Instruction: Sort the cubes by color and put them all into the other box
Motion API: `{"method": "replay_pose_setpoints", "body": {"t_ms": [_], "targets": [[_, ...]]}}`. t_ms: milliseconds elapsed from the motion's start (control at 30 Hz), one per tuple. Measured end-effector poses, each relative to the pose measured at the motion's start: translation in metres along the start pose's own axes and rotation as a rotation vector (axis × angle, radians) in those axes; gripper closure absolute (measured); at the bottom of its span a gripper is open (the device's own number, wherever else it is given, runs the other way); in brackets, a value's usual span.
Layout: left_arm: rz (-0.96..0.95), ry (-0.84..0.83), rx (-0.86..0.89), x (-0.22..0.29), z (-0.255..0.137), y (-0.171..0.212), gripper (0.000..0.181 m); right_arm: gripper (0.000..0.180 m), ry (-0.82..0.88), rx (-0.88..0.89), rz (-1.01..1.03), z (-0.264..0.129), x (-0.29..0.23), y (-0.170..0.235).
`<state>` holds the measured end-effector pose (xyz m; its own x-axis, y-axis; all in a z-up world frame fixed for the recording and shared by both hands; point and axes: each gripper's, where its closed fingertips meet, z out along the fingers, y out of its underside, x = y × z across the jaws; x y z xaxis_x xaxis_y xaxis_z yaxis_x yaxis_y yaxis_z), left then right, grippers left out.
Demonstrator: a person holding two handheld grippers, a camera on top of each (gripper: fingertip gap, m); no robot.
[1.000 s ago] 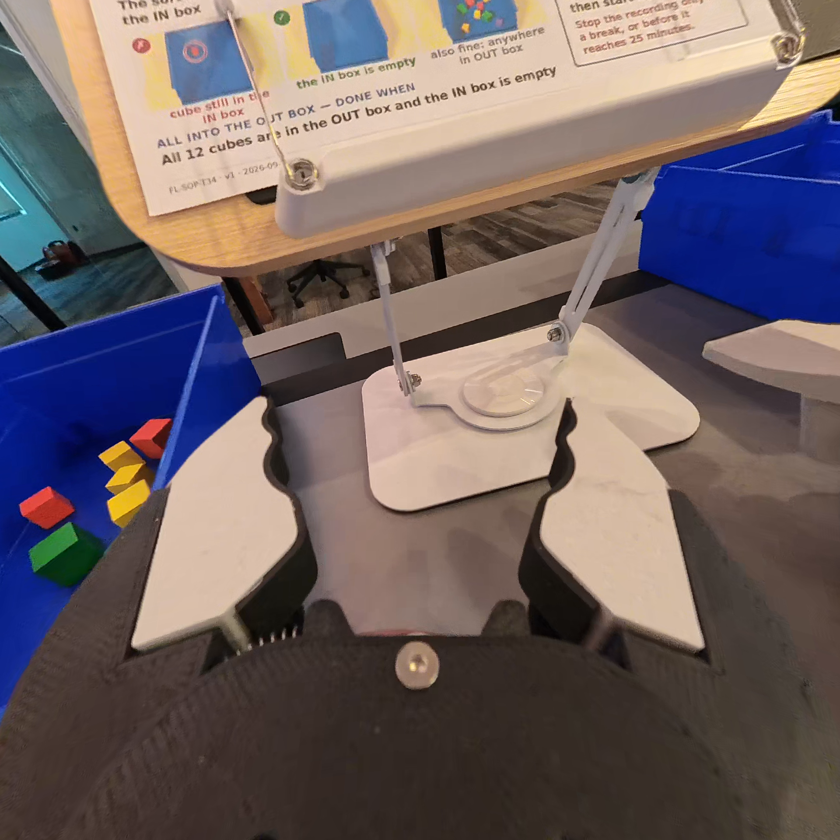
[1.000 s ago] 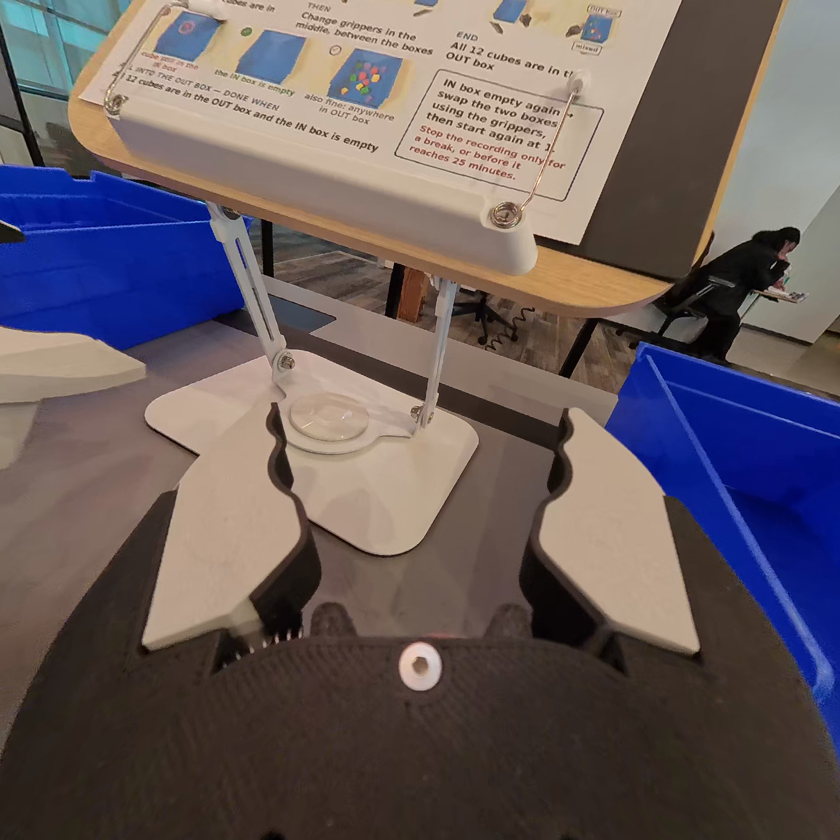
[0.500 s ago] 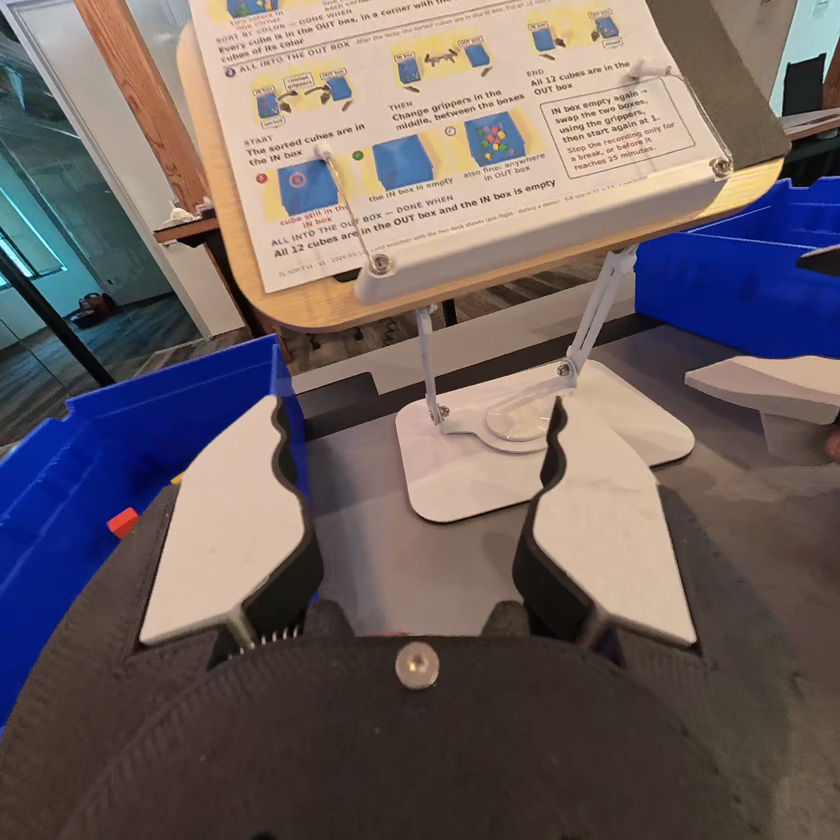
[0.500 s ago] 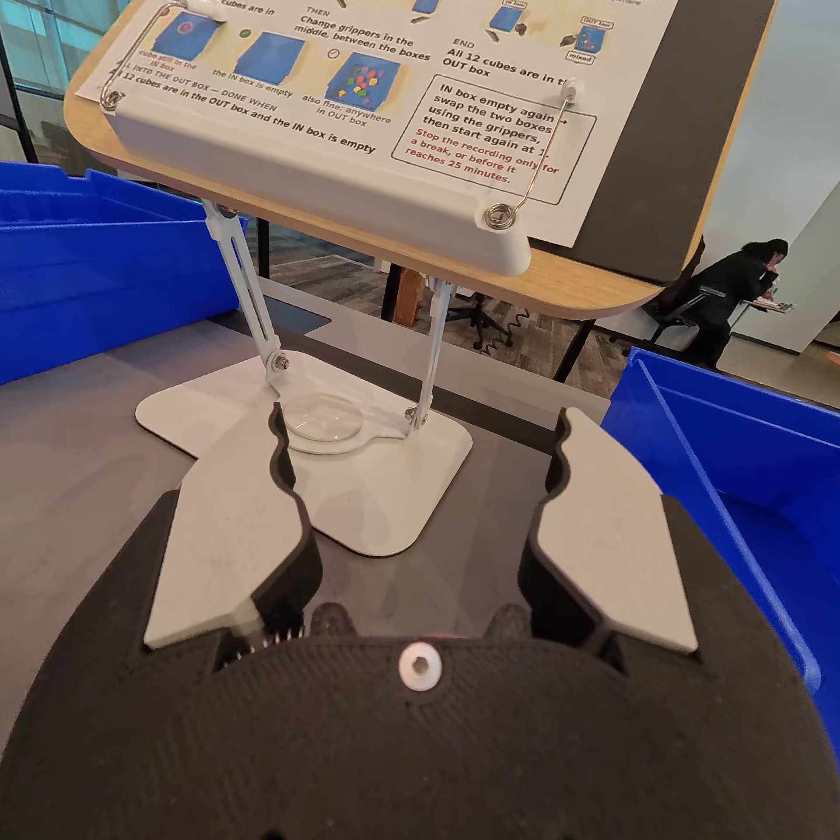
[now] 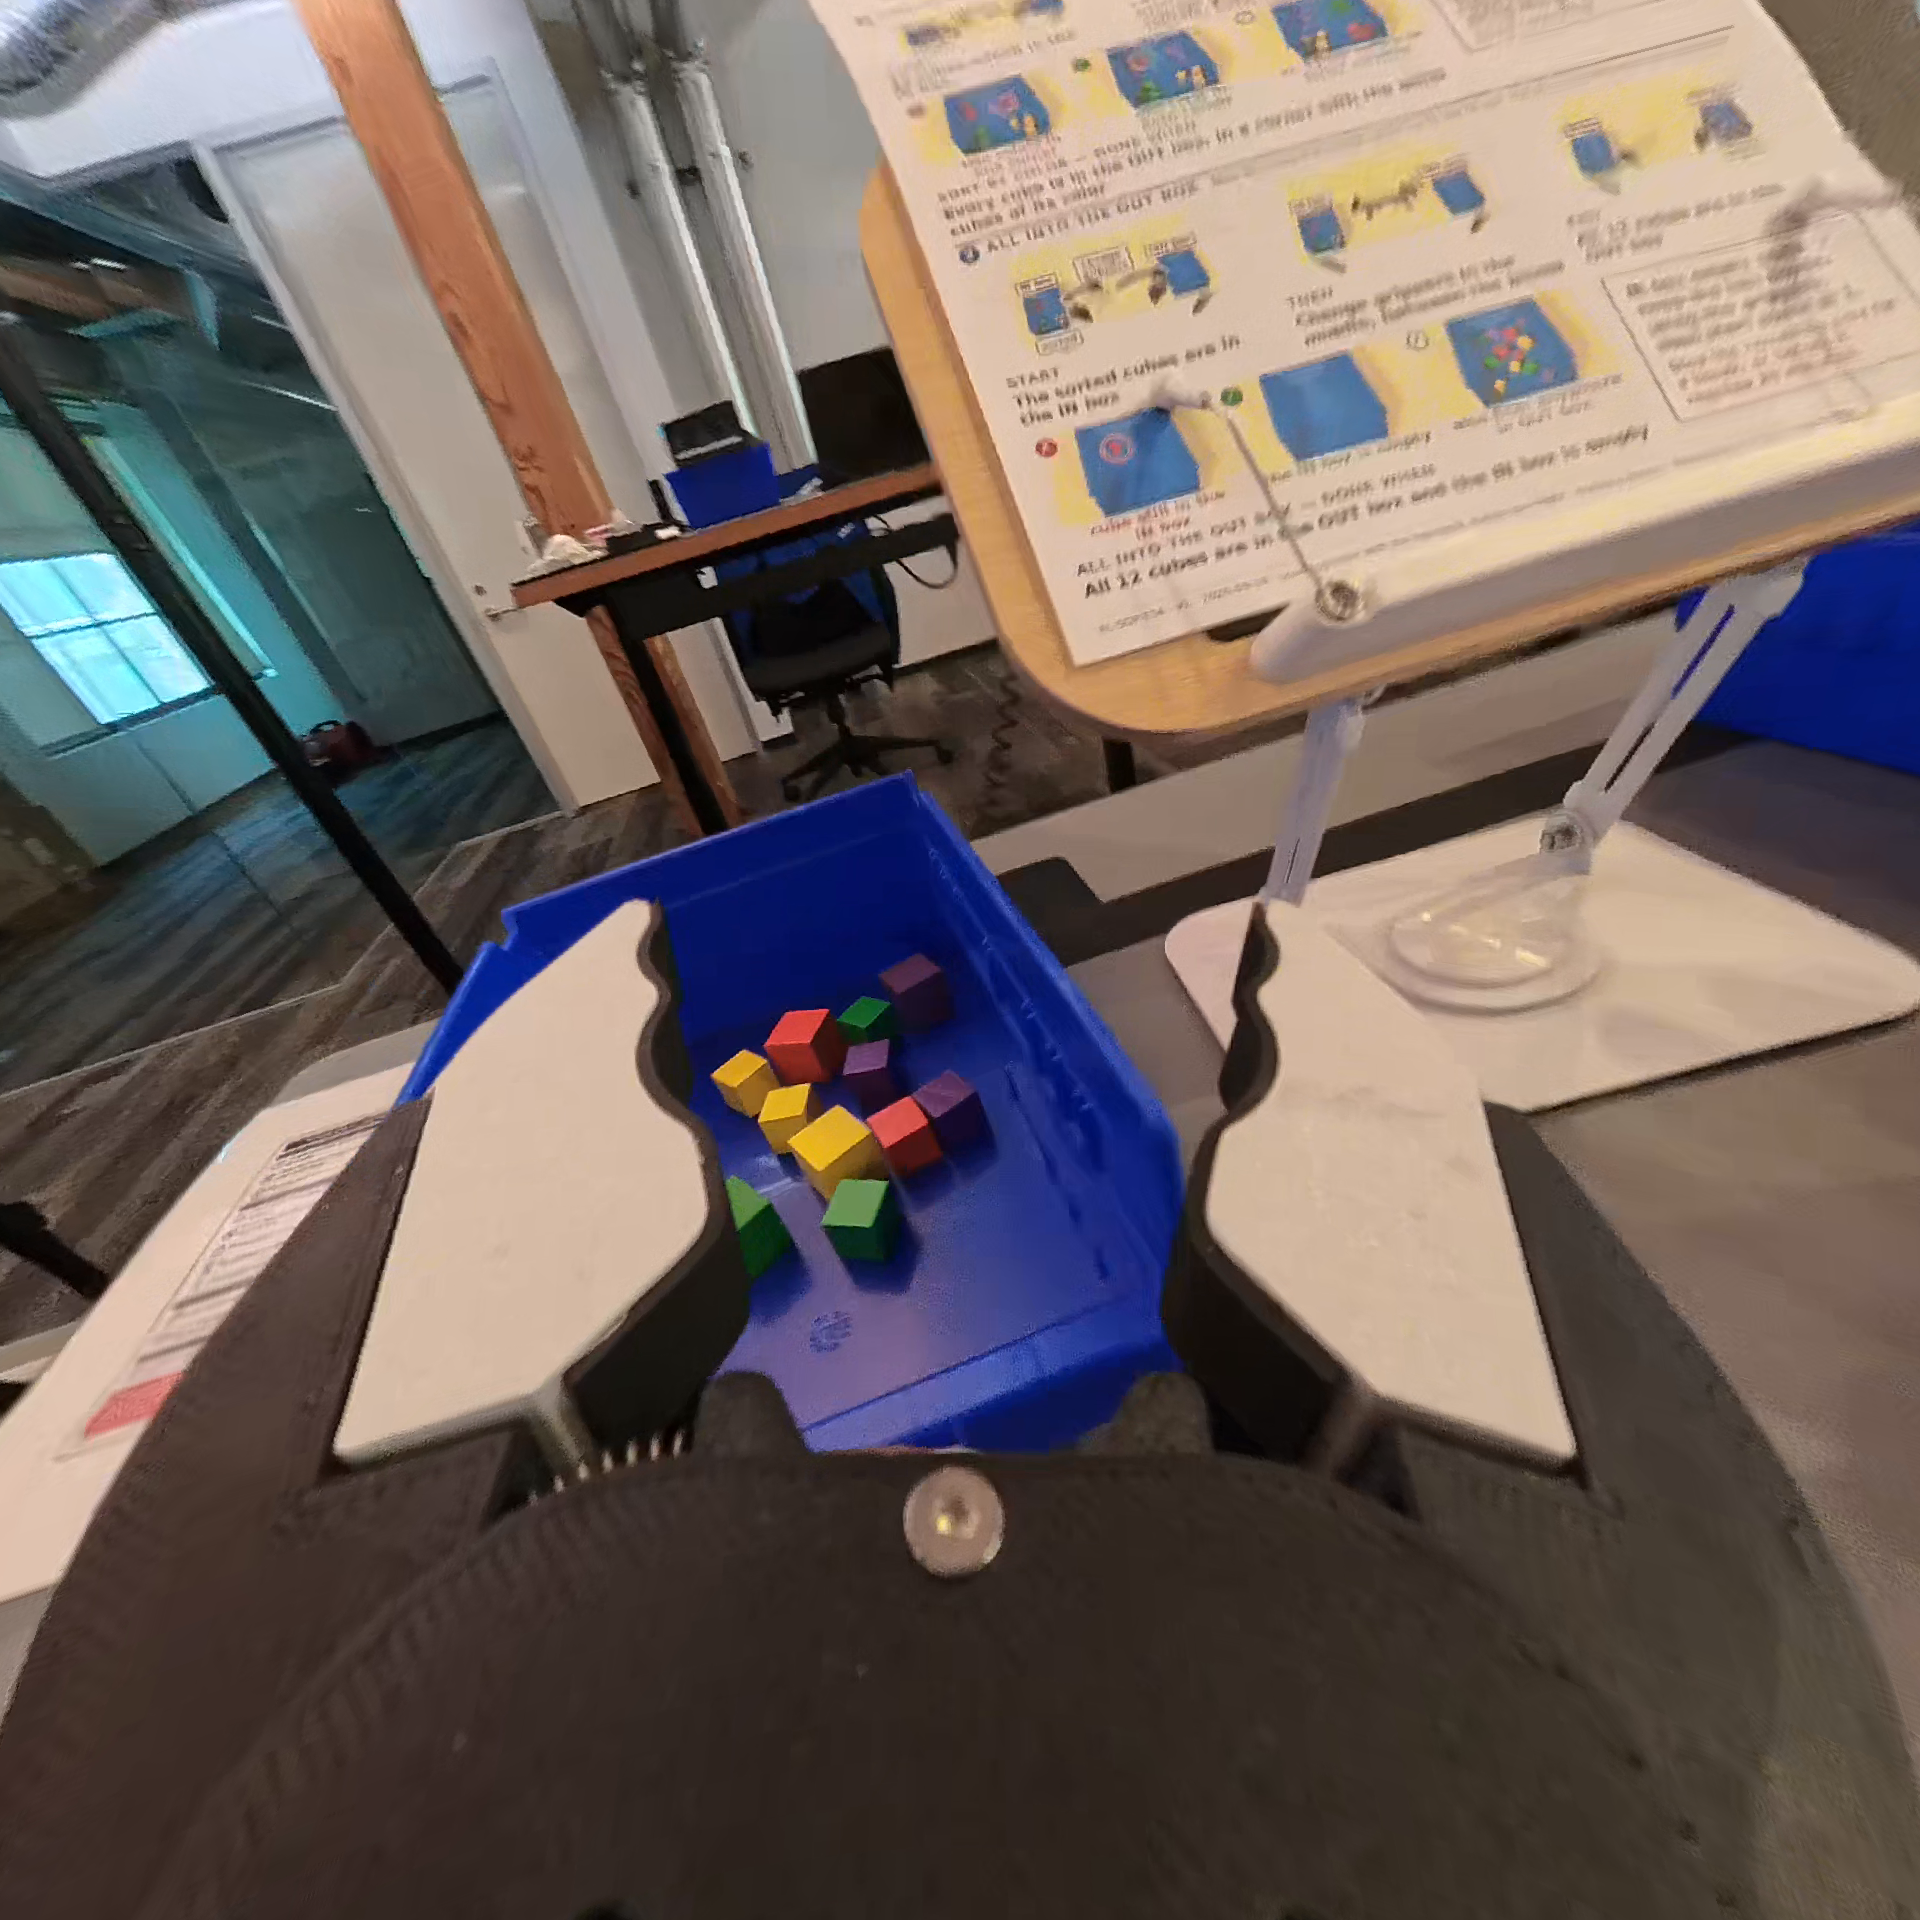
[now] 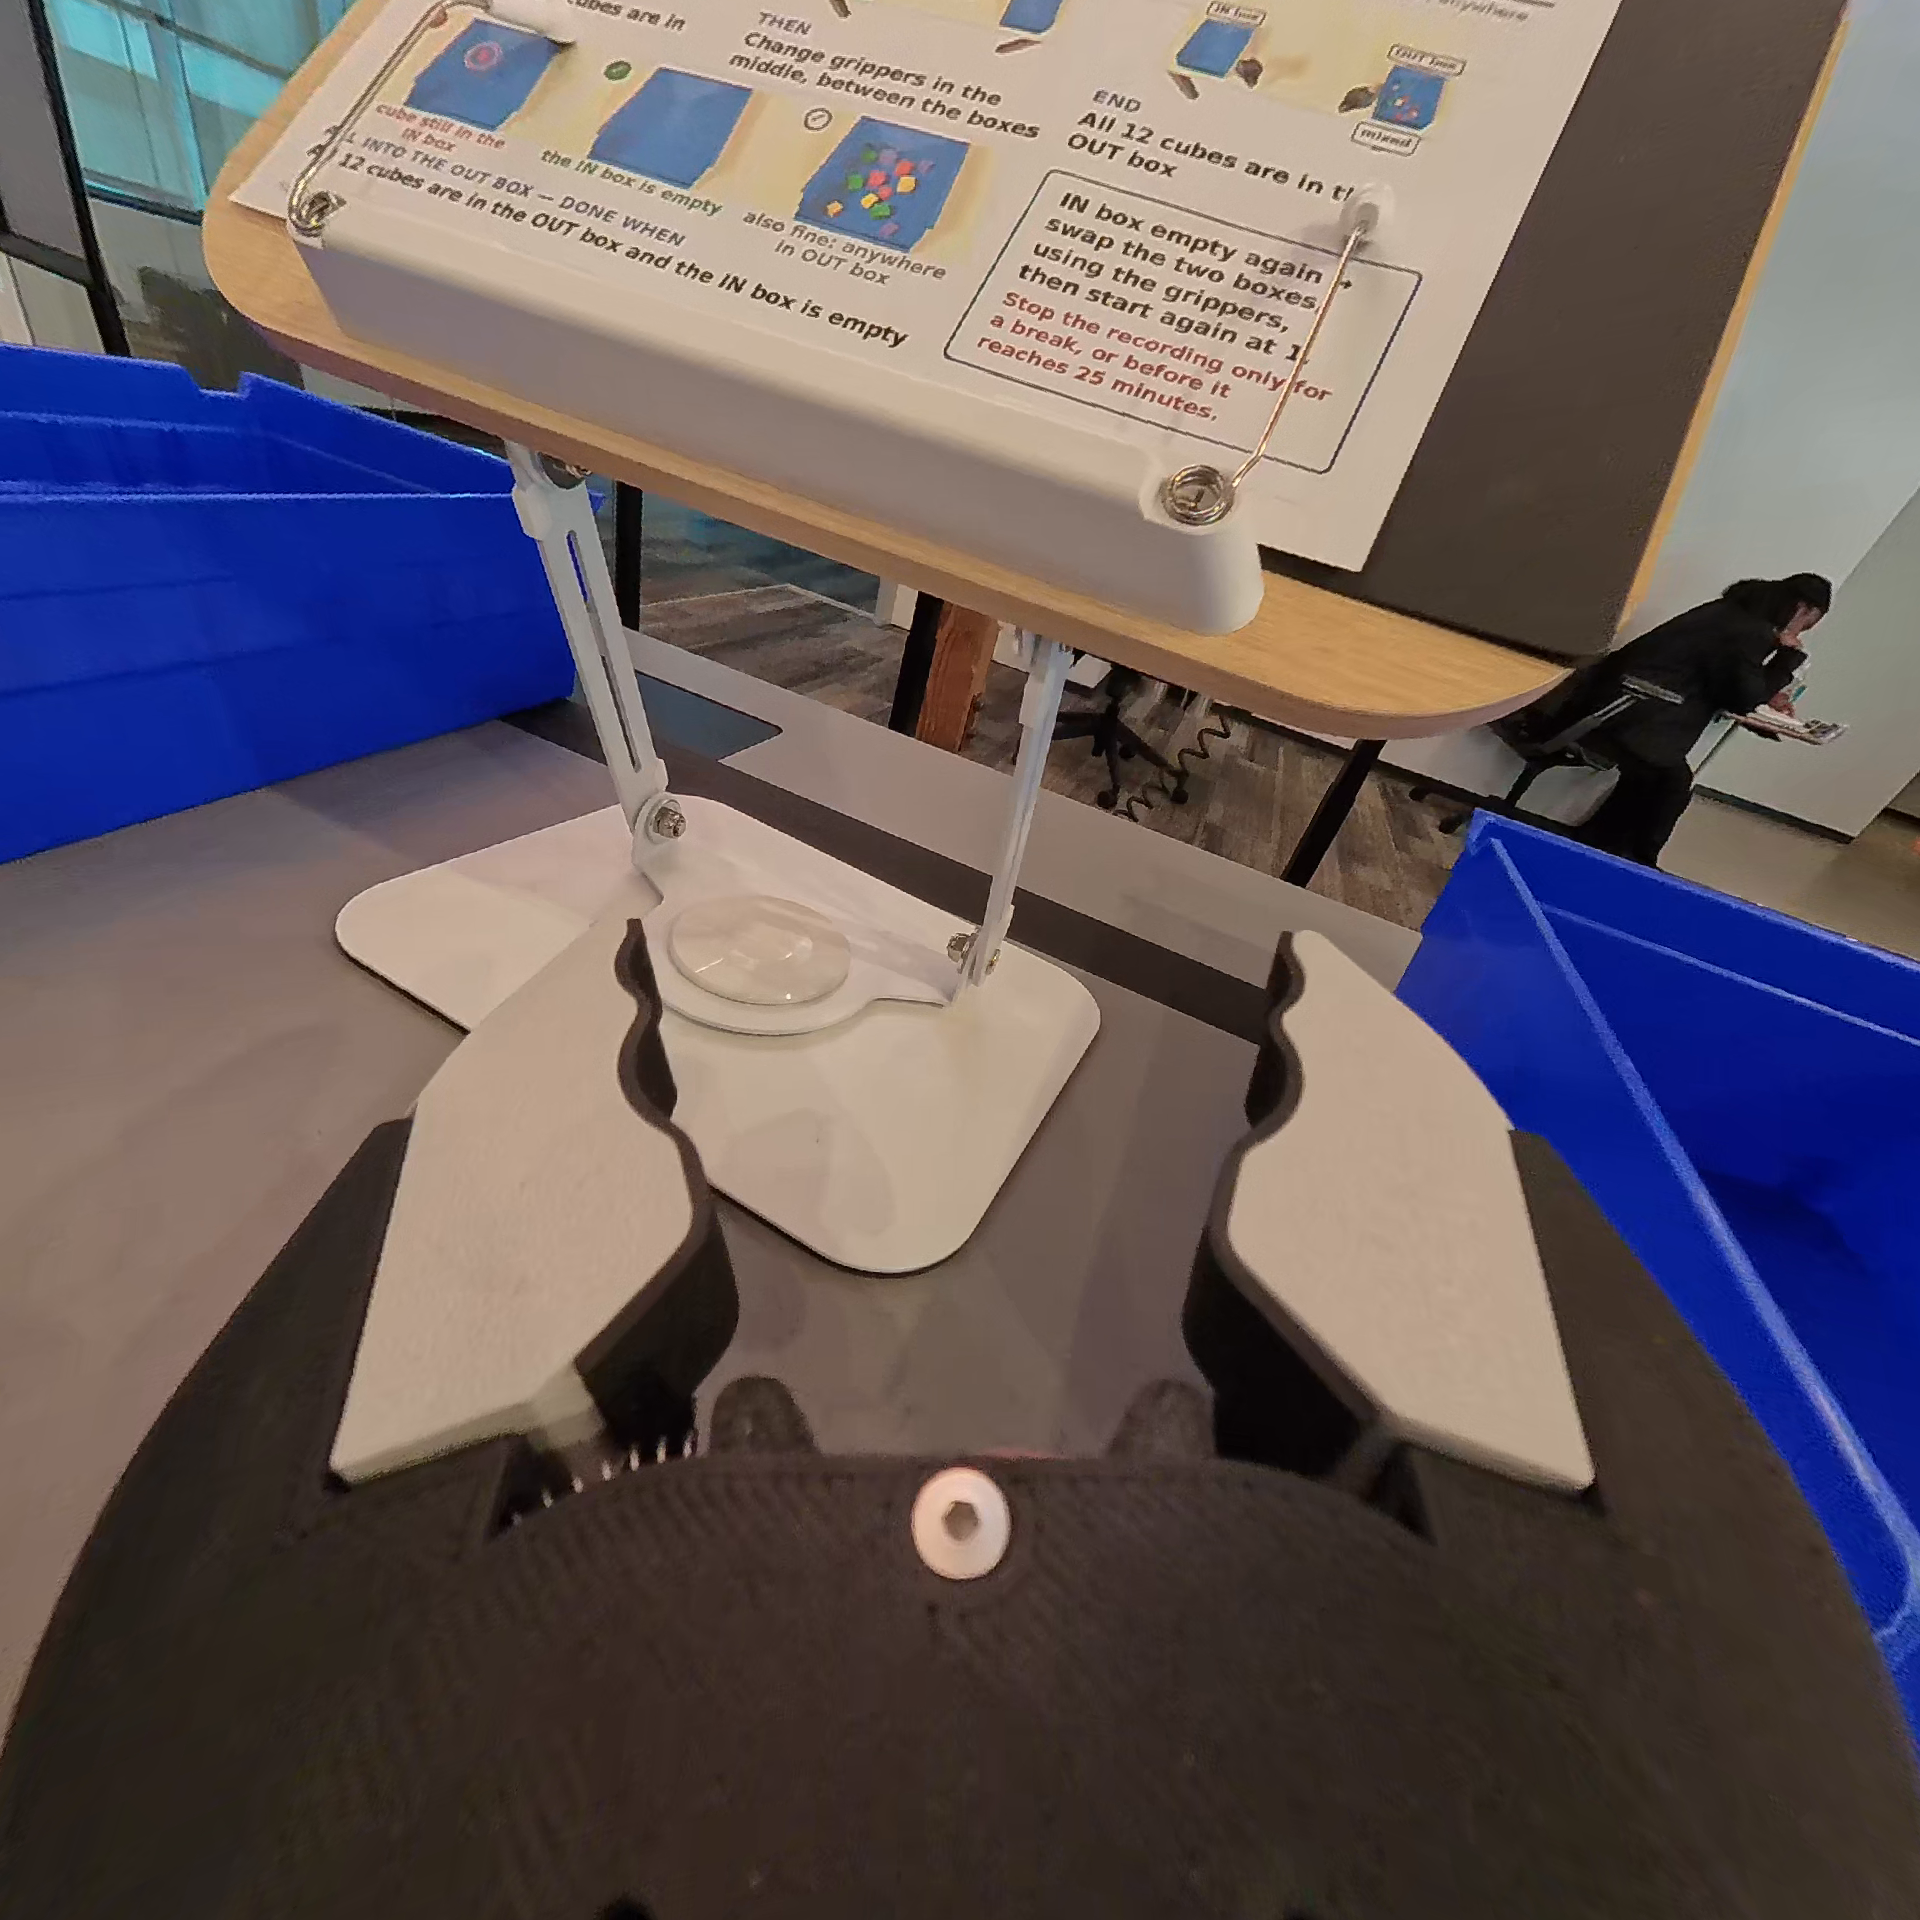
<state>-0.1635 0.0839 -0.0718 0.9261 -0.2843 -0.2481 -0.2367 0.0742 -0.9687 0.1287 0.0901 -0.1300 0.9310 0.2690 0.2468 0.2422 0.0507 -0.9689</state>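
In the left wrist view a blue box (image 5: 1060, 1081) sits on the table's left side and holds several small cubes: red (image 5: 802, 1042), yellow (image 5: 831, 1148), green (image 5: 860, 1218) and purple (image 5: 914, 987), mixed together. My left gripper (image 5: 951, 966) is open and empty, raised above the box's near end and looking down into it. In the right wrist view my right gripper (image 6: 961, 997) is open and empty over the grey table. A second blue box (image 6: 1704, 1049) stands to its right; the part of its inside that shows holds no cubes. The first blue box (image 6: 239, 592) shows at far left.
A white stand (image 6: 831, 1049) holding a wooden board with an instruction sheet (image 6: 935, 208) stands mid-table between the boxes; it also shows in the left wrist view (image 5: 1558, 966). A person (image 6: 1704, 707) sits at a desk far behind. A labelled white surface (image 5: 208, 1299) lies left of the box.
My left gripper has swung left and risen, so the box of cubes now lies between its fingers. The right gripper has barely moved; the left gripper has left its view.
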Motion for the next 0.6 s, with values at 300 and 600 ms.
{"method": "replay_pose_setpoints", "body": {"t_ms": [300,600], "targets": [[0.318,0.141,-0.132,-0.055,0.019,0.008,0.101,0.070,-0.029,-0.010,-0.023,0.002,-0.009,0.001],[0.484,0.513,-0.498,-0.064,0.036,0.067,0.117,0.072,-0.042,-0.011,-0.043,0.002,-0.012,0.002]]}}
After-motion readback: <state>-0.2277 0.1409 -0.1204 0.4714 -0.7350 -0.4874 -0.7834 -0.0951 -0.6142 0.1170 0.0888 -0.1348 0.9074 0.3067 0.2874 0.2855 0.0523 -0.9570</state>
